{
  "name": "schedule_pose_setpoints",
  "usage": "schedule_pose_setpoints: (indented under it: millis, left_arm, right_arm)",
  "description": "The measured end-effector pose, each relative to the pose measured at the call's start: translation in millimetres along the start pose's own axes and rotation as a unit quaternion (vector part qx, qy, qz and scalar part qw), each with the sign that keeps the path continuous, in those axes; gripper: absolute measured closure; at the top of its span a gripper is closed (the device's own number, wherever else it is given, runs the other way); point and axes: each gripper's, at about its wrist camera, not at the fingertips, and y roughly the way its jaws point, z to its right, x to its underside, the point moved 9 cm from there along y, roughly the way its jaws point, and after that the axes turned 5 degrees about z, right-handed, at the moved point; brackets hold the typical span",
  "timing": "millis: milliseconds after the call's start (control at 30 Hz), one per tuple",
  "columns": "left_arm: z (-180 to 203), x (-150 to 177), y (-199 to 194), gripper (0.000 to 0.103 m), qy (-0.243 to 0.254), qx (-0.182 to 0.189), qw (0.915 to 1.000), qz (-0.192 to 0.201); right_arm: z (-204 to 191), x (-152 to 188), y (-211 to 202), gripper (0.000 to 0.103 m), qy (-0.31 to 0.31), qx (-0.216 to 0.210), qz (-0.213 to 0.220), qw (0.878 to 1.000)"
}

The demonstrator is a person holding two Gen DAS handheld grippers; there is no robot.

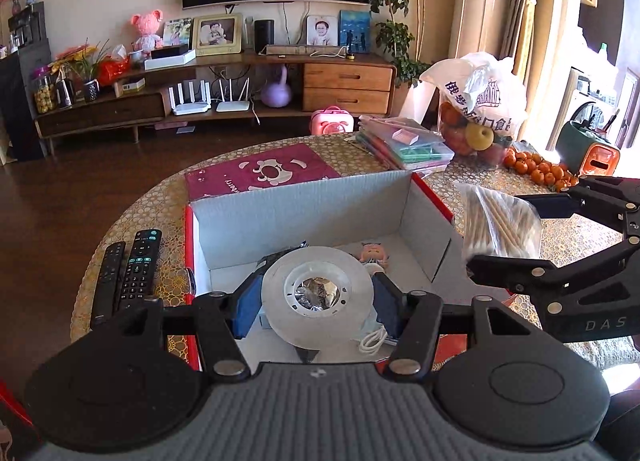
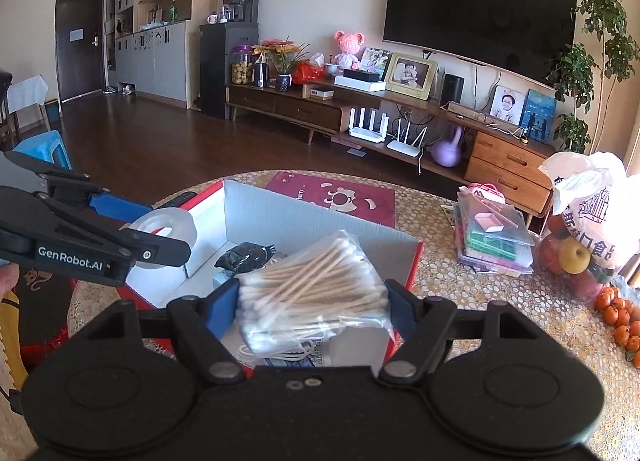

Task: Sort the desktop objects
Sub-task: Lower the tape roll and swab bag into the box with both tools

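Left tool point(image 1: 318, 299) clamps the tape roll point(image 1: 318, 289) over the box point(image 1: 320, 201); right tool point(image 2: 312, 301) grips the cotton swab bag point(image 2: 316, 289) above its right wall, counter point(image 2: 460, 285) open beyond.

Red-edged box point(image 1: 434, 197), pale grey inside, and a maroon lid point(image 1: 256, 171) with a white cartoon print at twelve o'clock. Gold honeycomb pattern on the tablecloth point(image 1: 160, 201). Black remotes point(image 1: 128, 273) at nine o'clock, bright orange tangerines point(image 1: 536, 169) at two. Blue pads point(image 1: 245, 307) on black grippers.
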Motion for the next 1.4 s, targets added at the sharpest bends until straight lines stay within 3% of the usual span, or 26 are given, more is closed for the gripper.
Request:
schedule_pose_setpoints:
  millis: [700,1400]
  left_arm:
    - [-20.2,22.5,54.1,0.045,0.007,-0.011,0.9979,-0.064]
    - [-25.3,34.2,89.4,0.045,0.022,0.003,0.9912,-0.130]
  right_arm:
    - [-5.2,15.8,62.5,0.027,-0.018,-0.008,-0.066,0.998]
    - [-17.2,34.4,104.0,0.027,-0.039,-0.040,-0.139,0.989]
